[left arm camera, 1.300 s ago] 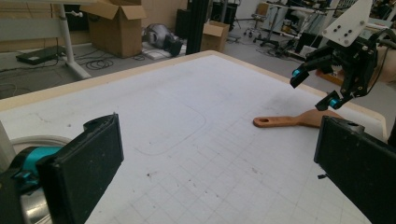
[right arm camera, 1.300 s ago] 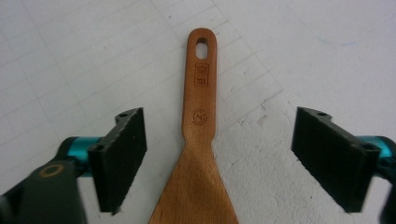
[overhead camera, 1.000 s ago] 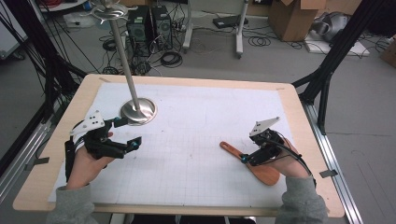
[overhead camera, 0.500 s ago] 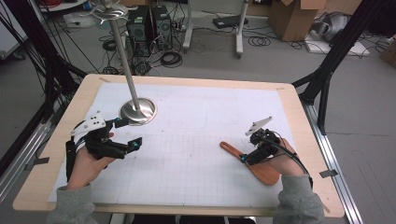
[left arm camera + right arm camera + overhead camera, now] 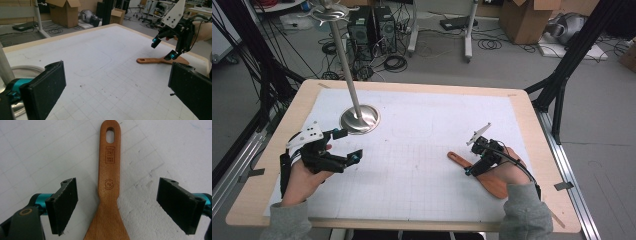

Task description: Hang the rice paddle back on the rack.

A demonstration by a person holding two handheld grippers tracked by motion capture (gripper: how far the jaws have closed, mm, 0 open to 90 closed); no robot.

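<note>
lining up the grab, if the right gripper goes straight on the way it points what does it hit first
Most likely the wooden spatula: the right gripper is open, one jaw on each side of its handle. Depth is unclear.

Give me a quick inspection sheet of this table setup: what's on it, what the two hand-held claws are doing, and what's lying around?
Surface: wooden table covered by a white gridded mat, lightly scuffed.
Job's things: wooden spatula lying flat near the person's right side, handle hole pointing toward the table's middle.
Clutter: a metal stand with a round base on the mat's far left; nothing else seen.
Grippers: right gripper open, jaws astride the spatula's neck, not touching it; left gripper open, holding nothing, near the stand's base.
Cables: a black one trails from the right gripper; loose coils on the floor beyond.
Surroundings: cardboard boxes, computer towers, black frame legs.
</note>
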